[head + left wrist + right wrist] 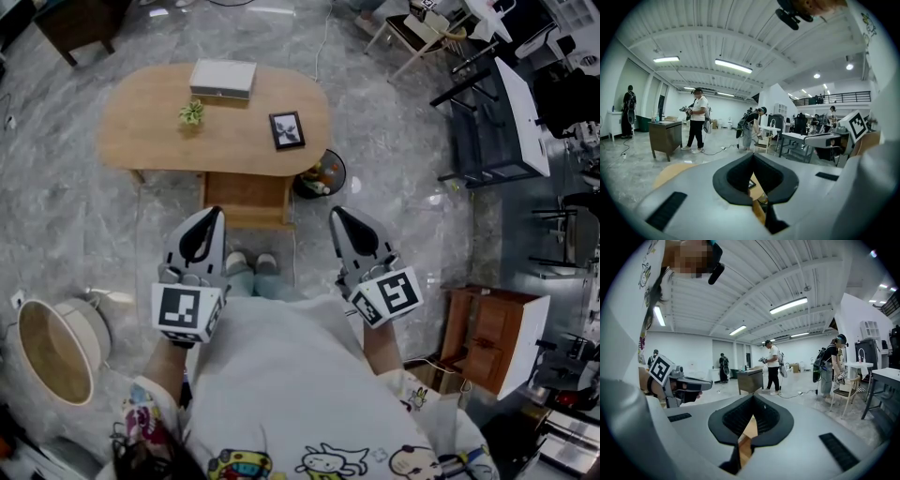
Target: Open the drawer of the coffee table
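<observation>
A low oval wooden coffee table [141, 131] stands on the marble floor ahead of me. Its wooden drawer unit [246, 199] hangs under the near edge, front closed. My left gripper [214, 214] is held above the floor just left of the drawer, jaws shut and empty. To the drawer's right my right gripper [335, 215] is also shut with nothing in it. Both point almost level over the table. In the left gripper view the left gripper [753, 154] shows the tabletop [675, 172] through its jaws; the right gripper [753, 397] likewise shows wood.
On the table lie a grey box [223, 78], a small potted plant [191, 113] and a picture frame [287, 129]. A black bin [322, 175] stands by the table's right end. A round basket [52, 349] sits at lower left, a wooden cabinet [485, 333] at right. People stand farther back [697, 120].
</observation>
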